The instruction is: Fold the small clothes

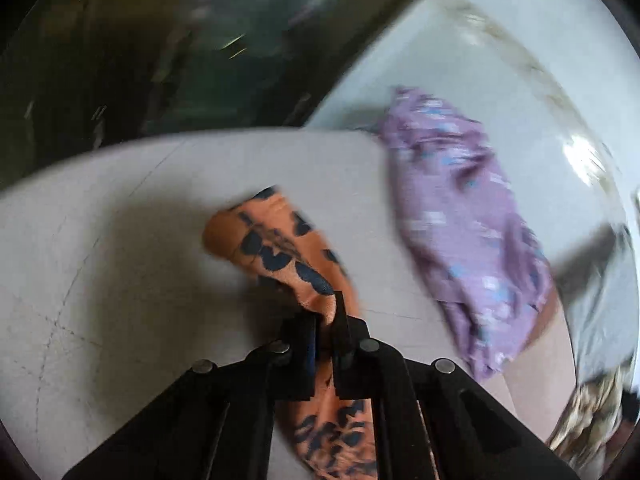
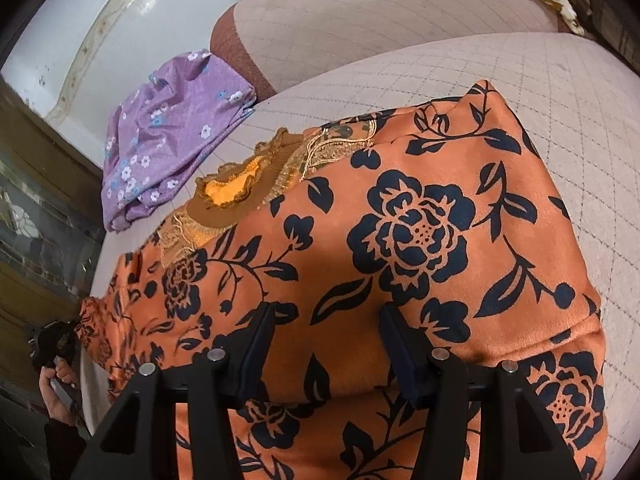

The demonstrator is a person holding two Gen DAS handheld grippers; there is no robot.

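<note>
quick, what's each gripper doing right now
left gripper: shut on the orange garment with dark blue flowers
right gripper: open above the same garment, holding nothing

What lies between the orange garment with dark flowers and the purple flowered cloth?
In the right wrist view, only a narrow strip of bare quilted beige cushion separates the orange floral garment from the purple flowered cloth.
</note>
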